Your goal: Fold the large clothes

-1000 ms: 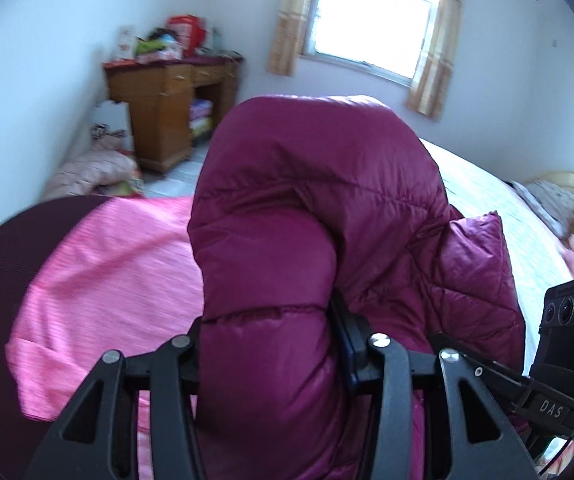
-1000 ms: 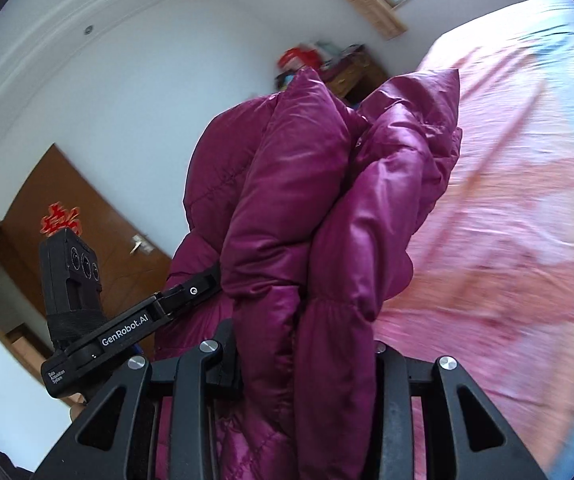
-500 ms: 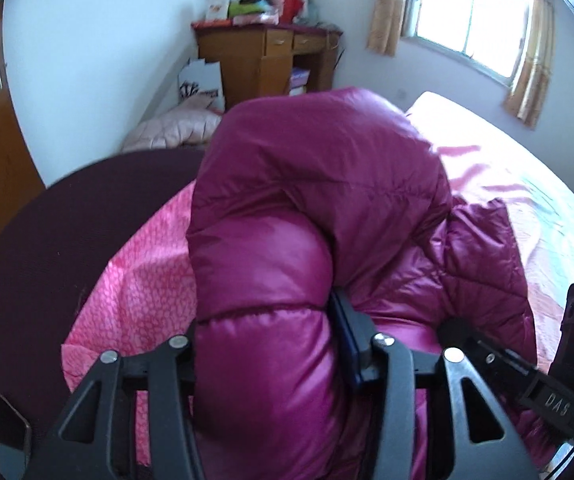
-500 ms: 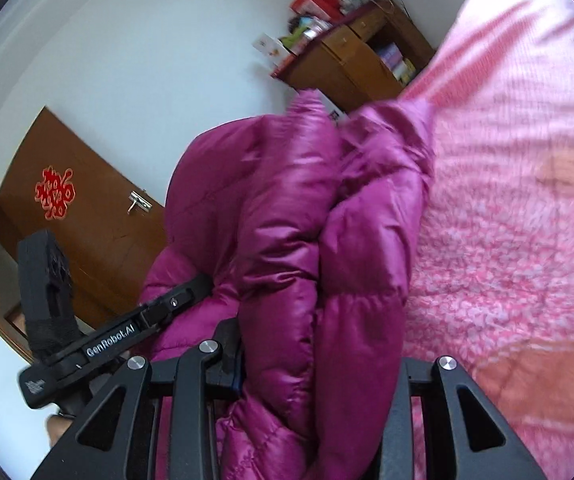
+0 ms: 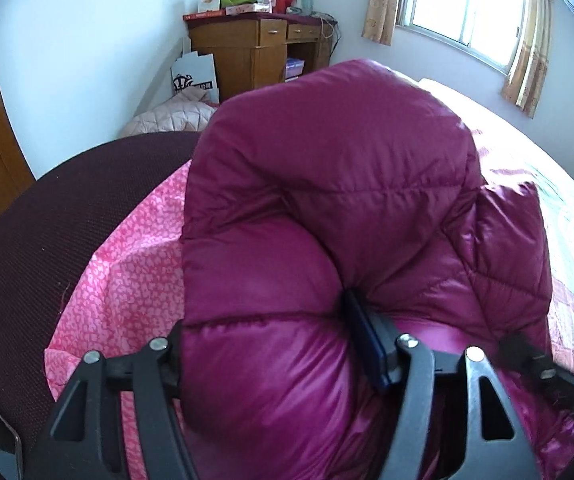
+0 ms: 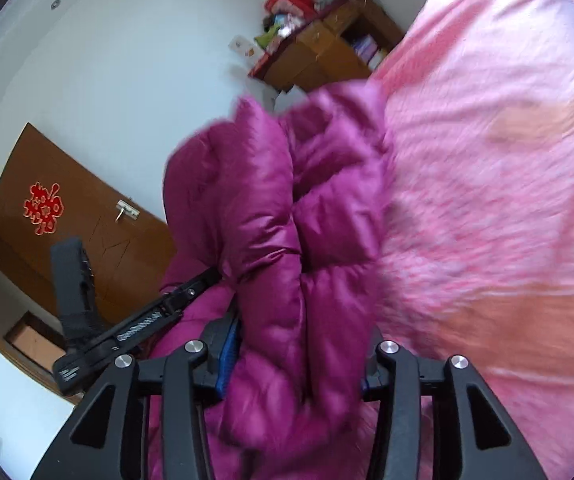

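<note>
Item: one large magenta quilted down jacket (image 5: 327, 208), glossy synthetic shell, puffy baffles. Location: bunched in thick folds over the foot of a bed with a pink patterned bedspread (image 5: 127, 280), just beside the dark maroon mattress edge (image 5: 47, 240).

Left gripper (image 5: 271, 344): a fat roll of the jacket filled the space between its black fingers; the jaws had just been opening, standing fairly wide, and the blue pad (image 5: 367, 344) on one side was touching the shell. Whether it pressed or merely rested there could not be told.

Right gripper (image 6: 295, 356): two stacked folds of jacket sat between its fingers; the jaws had just been opening to a moderate gap, fabric touching both sides.

Handling, as judged: light for its bulk, very soft, springy; compressed folds would likely puff open once let go. Shell looked slick, so a shallow pinch might slide.

Recommended hold: along stitched seams or hems, taking several layers deep.
</note>
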Available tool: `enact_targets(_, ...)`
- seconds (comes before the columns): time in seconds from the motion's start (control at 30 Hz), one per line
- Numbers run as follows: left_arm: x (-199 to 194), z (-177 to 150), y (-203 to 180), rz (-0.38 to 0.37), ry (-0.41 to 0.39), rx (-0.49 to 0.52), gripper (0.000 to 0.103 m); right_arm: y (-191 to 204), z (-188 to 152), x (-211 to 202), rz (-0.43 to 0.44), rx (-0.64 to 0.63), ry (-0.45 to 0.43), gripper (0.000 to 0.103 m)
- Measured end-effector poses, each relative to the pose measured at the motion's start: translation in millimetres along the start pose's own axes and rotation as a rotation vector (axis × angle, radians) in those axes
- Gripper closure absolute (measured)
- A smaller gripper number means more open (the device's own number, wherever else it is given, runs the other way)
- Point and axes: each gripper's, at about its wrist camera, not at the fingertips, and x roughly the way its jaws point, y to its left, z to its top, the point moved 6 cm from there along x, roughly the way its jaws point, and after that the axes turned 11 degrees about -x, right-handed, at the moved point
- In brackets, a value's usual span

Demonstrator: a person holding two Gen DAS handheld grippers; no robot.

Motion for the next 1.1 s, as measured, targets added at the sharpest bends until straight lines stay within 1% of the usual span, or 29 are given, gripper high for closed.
enact_targets(0.03, -10.0, -9.6, -3.1, 0.003, -0.004, 0.002, 0.035, 0.6, 2.8, -11.0, -0.037, -0.032, -0.019, 0.057)
enact_targets(0.1, -9.4, -7.1, -3.5, 0.007, -0.005, 0.005, 0.035, 7.8, 17.3, -37.9, -0.147, -0.115, -0.079, 0.057)
enact_targets(0.13, -11.2, -8.9, -4.8, 0.010, -0.007, 0.008, 0.035, 12.4, 30.2, -47.9, -0.188, -0.152, -0.104, 0.057)
enact_targets(0.2, -11.9, -9.2, -6.1, 0.019, -0.014, 0.017, 0.035, 33.7, 53.4, -55.8, -0.226, -0.229, -0.119, 0.057)
enact_targets(0.27, -15.3, -10.4, -9.1, 0.033, -0.026, 0.036, 0.036, 56.7, 72.8, -48.3, -0.264, -0.325, -0.101, 0.057)
enact_targets(0.3, -15.7, -10.5, -9.8, 0.040, -0.031, 0.045, 0.036, 64.0, 91.3, -35.0, -0.263, -0.358, -0.085, 0.057)
enact_targets(0.37, -15.8, -10.4, -12.8, 0.056, -0.040, 0.066, 0.036, 82.7, 102.6, -2.2, -0.274, -0.423, -0.009, 0.057)
enact_targets(0.4, -15.9, -10.6, -13.6, 0.063, -0.044, 0.075, 0.036, 82.2, 101.9, 10.7, -0.290, -0.435, 0.029, 0.057)
enact_targets(0.5, -17.9, -12.2, -14.8, 0.071, -0.049, 0.090, 0.036, 62.5, 96.7, 50.0, -0.317, -0.381, 0.120, 0.057)
enact_targets(0.57, -18.4, -12.3, -15.5, 0.070, -0.049, 0.095, 0.036, 41.7, 85.6, 64.0, -0.341, -0.345, 0.158, 0.057)
enact_targets(0.63, -18.6, -12.3, -18.0, 0.070, -0.053, 0.105, 0.036, 22.2, 76.3, 73.2, -0.348, -0.292, 0.178, 0.058)
enact_targets(0.73, -16.8, -10.8, -23.0, 0.086, -0.059, 0.117, 0.035, 7.1, 72.1, 79.6, -0.314, -0.241, 0.146, 0.058)
enact_targets(0.83, -13.9, -9.9, -21.8, 0.088, -0.053, 0.108, 0.035, 3.1, 69.5, 83.0, -0.327, -0.253, 0.150, 0.057)
enact_targets(0.93, -11.3, -6.0, -16.7, 0.055, -0.035, 0.087, 0.033, 7.1, 68.4, 81.9, -0.351, -0.272, 0.167, 0.057)
enact_targets(1.0, -9.0, -2.8, -10.3, 0.025, -0.015, 0.063, 0.028, 13.4, 73.6, 83.0, -0.380, -0.287, 0.170, 0.057)
enact_targets(1.03, -7.7, -2.0, -5.5, 0.010, -0.003, 0.041, 0.028, 19.5, 72.7, 75.9, -0.399, -0.303, 0.156, 0.057)
enact_targets(1.1, -6.1, -1.7, 1.6, -0.014, 0.017, 0.005, 0.024, 38.8, 69.7, 54.2, -0.427, -0.368, 0.099, 0.057)
